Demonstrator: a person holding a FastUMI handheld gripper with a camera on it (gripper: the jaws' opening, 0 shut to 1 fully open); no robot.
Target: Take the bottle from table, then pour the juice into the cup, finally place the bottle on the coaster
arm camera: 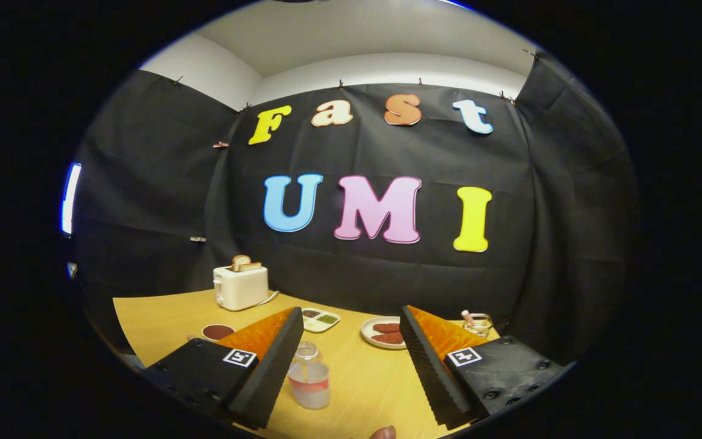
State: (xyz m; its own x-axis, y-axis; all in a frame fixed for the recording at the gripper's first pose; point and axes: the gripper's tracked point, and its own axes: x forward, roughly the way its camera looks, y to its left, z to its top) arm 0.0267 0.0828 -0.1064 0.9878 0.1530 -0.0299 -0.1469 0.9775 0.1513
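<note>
My tongs (351,366) hang spread wide above the table (162,317), their two fingers (272,366) well apart and pinching nothing. Between them, just beside the left finger, I see the bottle (309,378) standing upright on the wood: clear, with a pale band around its middle and a see-through cap. I cannot tell whether it touches that finger. Beyond the left finger lies a round coaster (217,331), dark in the middle with a light rim. Farther back on the same side stands a white toaster (241,286) with two slices of bread (244,263) sticking up from its slots. Behind the gap between the fingers I note a small tray (319,319) with dark and green fillings, and a white plate (381,333) carrying reddish-brown pieces. Beyond the right finger sits a glass cup (478,324), near the table's far edge, with something pink poking from it.
</note>
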